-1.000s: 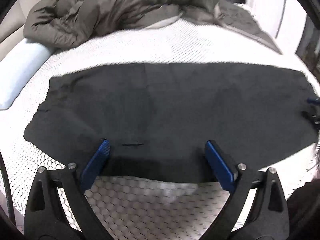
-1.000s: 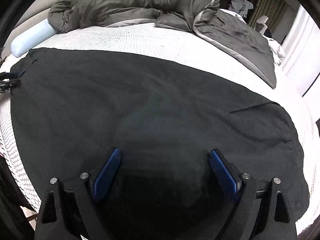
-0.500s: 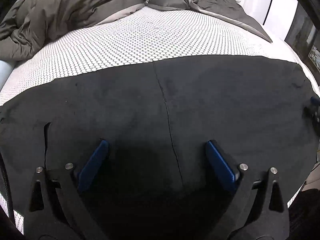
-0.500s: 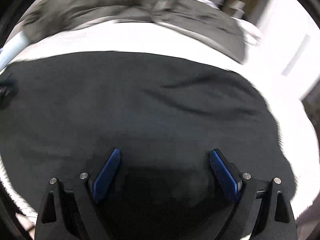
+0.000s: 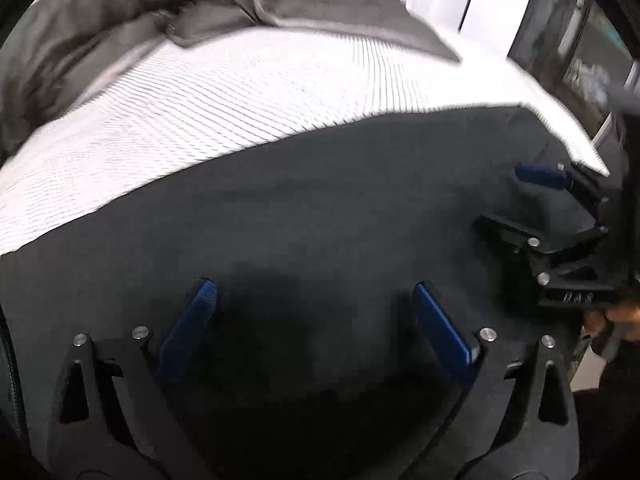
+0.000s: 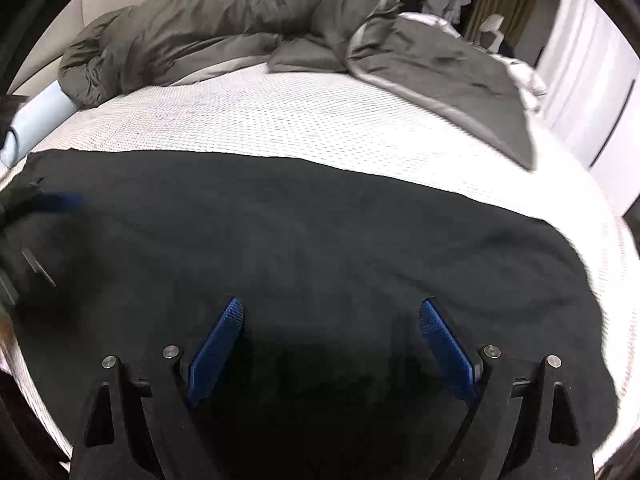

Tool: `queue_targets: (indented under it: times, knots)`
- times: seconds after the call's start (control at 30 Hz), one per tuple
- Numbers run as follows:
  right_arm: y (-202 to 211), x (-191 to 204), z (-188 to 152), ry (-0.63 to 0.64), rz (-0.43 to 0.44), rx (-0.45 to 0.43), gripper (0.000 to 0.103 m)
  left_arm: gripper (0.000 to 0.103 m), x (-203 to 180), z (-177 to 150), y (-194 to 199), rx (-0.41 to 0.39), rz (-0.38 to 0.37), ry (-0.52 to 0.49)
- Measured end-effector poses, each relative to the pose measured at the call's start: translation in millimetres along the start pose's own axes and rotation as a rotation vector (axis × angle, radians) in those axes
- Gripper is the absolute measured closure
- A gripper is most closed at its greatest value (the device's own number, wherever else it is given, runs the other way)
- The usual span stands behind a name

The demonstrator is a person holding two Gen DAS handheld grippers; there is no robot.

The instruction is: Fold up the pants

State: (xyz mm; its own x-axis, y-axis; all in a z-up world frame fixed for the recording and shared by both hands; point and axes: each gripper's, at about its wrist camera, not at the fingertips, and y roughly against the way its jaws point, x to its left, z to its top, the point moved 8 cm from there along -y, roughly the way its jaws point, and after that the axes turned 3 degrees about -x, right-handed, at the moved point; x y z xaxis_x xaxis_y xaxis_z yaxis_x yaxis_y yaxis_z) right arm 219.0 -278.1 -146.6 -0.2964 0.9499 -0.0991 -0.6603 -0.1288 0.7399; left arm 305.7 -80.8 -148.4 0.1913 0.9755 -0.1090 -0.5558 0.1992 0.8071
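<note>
Plainly, through the left wrist camera, the black pants (image 5: 320, 208) lay spread flat on the white honeycomb-textured bed cover (image 5: 208, 96), filling the near half of the view. The left gripper (image 5: 316, 312) hung over the pants with its 2 blue pads (image 5: 188, 328) spread wide and nothing pinched between them; whether the tips touched the cloth could not be told. Toward the right edge of the pants the right gripper (image 5: 532, 204) showed from the side, 1 blue pad and its black linkage visible above the fabric. Beyond the pants a rumpled grey-green duvet (image 5: 100, 32) was bunched at the far side of the bed. That whole view was smeared.

From the right wrist camera, the pants (image 6: 320, 240) again covered the near part of the bed cover (image 6: 280, 120), with their far edge running across the frame. The right gripper (image 6: 332, 312) hovered above the pants, jaws spread wide and empty. At the left edge of the pants the left gripper (image 6: 48, 202) appeared as a blurred blue pad. Past the pants lay the duvet (image 6: 224, 28), and left of it a pale blue bolster (image 6: 40, 116).
</note>
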Motion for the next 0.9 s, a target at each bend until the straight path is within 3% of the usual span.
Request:
queue_targets:
  times: [0.13,0.2,0.27,0.33,0.4,0.5,0.6,0.67,0.73,0.8,0.9]
  knots:
    - [-34,-13,0,-0.019,-0.079,0.092,0.008,0.005,5,0,-13,0.024,0.021,0.037]
    - [-31,-30,-4,-0.044,-0.098,0.093,0.008,0.005,20,-3,-3,0.007,0.085,0.048]
    - [-24,-66,-11,-0.075,-0.224,0.091,0.008,0.005,33,-9,3,-0.003,0.139,0.062]
    - [-16,-102,-25,-0.143,-0.289,0.103,0.008,0.005,45,-17,13,-0.019,0.156,0.098]
    - [-3,-123,-36,-0.22,-0.252,0.078,0.01,0.005,44,-23,24,-0.035,0.138,0.114]
    - [28,-116,-44,-0.212,-0.191,0.007,0.009,0.005,20,-35,45,-0.076,0.087,0.093]
    - [53,-78,-45,-0.158,-0.043,-0.04,0.008,0.005,-20,-54,58,-0.109,0.01,0.027]
    - [62,-44,-48,-0.065,0.03,-0.06,0.008,0.004,-49,-68,60,-0.114,-0.001,-0.028]
    - [59,-12,-60,0.044,0.044,-0.041,0.008,0.003,-68,-79,58,-0.104,0.0,-0.07]
    - [48,10,-75,0.148,-0.001,-0.011,0.008,0.001,-77,-88,57,-0.108,0.024,-0.104]
    - [50,-9,-82,0.123,-0.023,-0.015,0.008,0.001,-73,-100,61,-0.104,0.015,-0.075]
